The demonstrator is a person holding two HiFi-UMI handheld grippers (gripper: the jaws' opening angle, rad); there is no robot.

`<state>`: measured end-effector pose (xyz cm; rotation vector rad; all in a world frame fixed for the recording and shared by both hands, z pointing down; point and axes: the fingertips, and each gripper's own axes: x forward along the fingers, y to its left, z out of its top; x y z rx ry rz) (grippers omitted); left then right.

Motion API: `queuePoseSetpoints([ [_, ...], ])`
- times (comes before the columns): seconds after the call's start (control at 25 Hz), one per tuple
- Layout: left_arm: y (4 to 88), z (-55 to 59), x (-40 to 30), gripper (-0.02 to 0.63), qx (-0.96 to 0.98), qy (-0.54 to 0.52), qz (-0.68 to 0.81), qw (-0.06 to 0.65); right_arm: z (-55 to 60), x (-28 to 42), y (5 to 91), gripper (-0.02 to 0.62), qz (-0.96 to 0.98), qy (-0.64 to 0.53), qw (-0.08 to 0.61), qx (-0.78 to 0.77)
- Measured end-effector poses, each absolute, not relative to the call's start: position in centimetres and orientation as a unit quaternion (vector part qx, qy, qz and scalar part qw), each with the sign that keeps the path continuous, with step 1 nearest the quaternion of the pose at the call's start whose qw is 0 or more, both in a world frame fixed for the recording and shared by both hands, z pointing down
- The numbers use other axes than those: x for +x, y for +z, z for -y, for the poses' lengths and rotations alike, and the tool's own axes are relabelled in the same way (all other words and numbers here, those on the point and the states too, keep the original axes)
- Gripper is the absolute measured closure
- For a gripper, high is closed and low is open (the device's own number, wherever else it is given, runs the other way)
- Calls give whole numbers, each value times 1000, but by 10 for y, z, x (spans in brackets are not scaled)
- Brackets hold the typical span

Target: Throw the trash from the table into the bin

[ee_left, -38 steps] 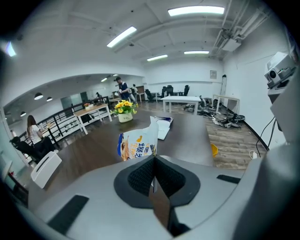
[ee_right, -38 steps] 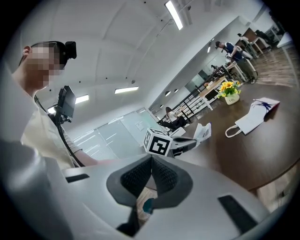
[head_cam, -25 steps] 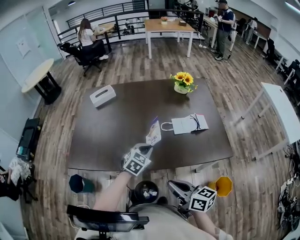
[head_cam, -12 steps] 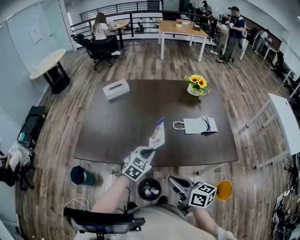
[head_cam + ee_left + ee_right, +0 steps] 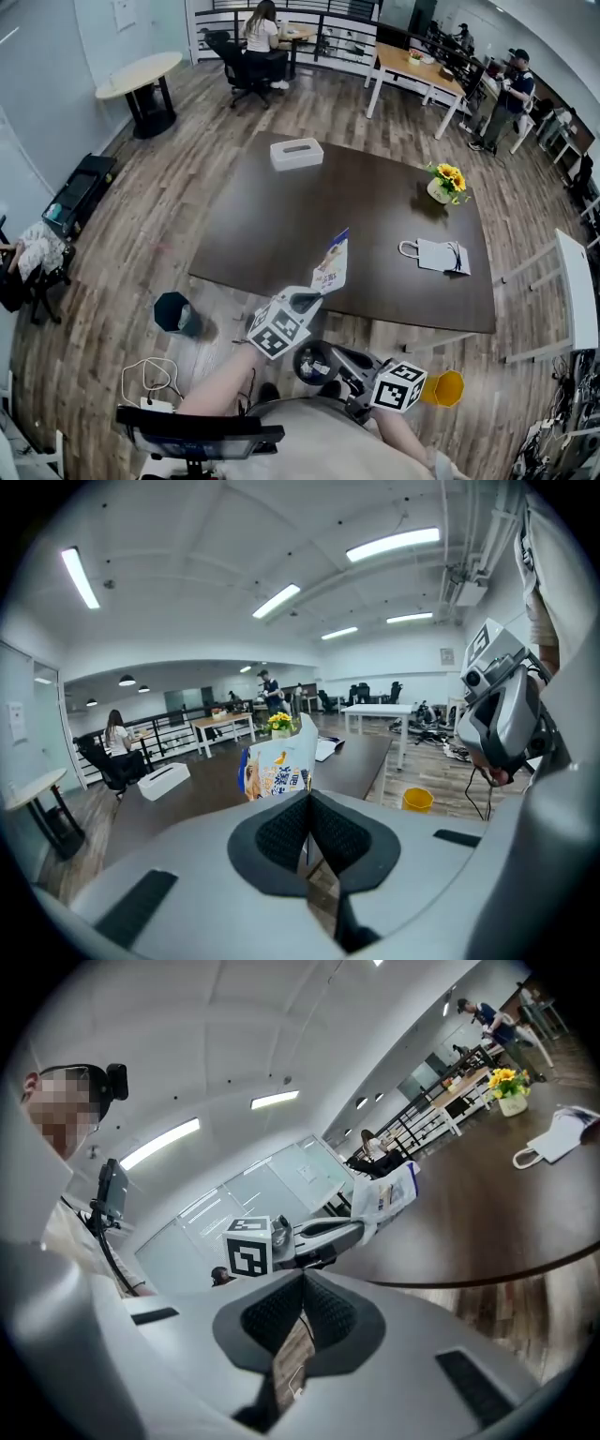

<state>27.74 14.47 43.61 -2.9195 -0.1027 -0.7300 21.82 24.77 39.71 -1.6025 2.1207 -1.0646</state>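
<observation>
A white and blue snack packet [image 5: 331, 263] stands upright in the air over the near edge of the dark table [image 5: 375, 206]. My left gripper [image 5: 305, 302] is shut on its lower edge. In the left gripper view the packet [image 5: 277, 767] rises just beyond the closed pads. A black bin [image 5: 312, 362] with rubbish in it stands on the floor below, partly hidden by my right gripper [image 5: 341, 356]. That gripper is shut with nothing in it. The right gripper view shows the left gripper [image 5: 323, 1234] holding the packet [image 5: 394, 1194].
On the table lie a white paper bag [image 5: 433, 255], a tissue box [image 5: 296, 153] and a pot of yellow flowers [image 5: 446, 180]. A teal bin [image 5: 174, 312] stands on the floor at the left and a yellow bin [image 5: 446, 386] at the right. People are at desks far behind.
The whole view has swung, so the table now sits further right and at an angle. The packet stays gripped at the table's near edge. The black bin now shows between the two grippers.
</observation>
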Motion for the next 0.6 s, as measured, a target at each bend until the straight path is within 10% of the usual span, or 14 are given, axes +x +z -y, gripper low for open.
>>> queuePoseSetpoints([
  [0.6,398,-131,209,592,-978,-207,-24,31,-211,186,395,581,-766,-375,122,-508],
])
